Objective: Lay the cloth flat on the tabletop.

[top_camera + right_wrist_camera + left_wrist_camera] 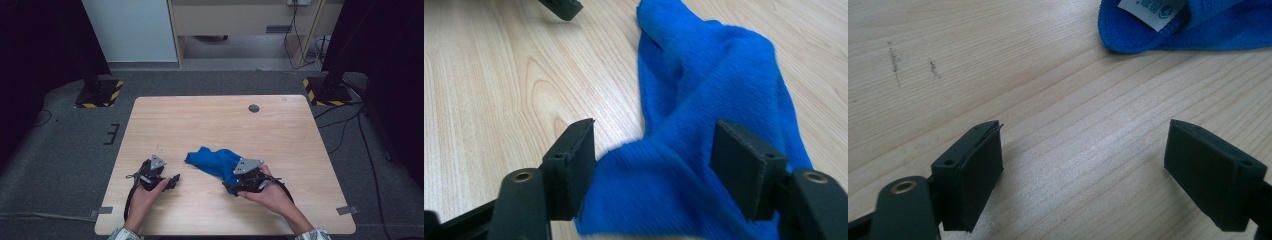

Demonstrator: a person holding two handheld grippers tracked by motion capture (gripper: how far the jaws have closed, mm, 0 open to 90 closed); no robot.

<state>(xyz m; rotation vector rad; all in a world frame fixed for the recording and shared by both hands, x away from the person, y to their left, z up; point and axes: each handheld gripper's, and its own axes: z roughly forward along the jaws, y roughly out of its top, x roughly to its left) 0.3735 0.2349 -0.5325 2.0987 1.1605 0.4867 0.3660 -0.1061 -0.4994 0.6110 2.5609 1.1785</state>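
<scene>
In the right gripper view, the right gripper is being held with its jaws parted, and a fold of the cloth is lying between them. The left-hand pad is being brushed by the cloth's edge, while a gap is being left at the other pad, so the cloth is not being clamped. Beyond the jaws, the cloth is being shown stretched away across the table in a crumpled ridge, and a jaw tip of the other gripper is being seen at the top edge.

In the left gripper view, the left gripper is being held wide apart over bare wood, with nothing between its jaws. A corner of the cloth, with a white label sewn on, is being shown well ahead of the jaws, apart from them.

In the high view, the cloth is lying bunched near the middle of the table, toward the person's side. Its near end is being covered by the right gripper, gripped in the right hand. The left gripper, in the left hand, is being kept just beside the cloth's left end, not touching it.
</scene>
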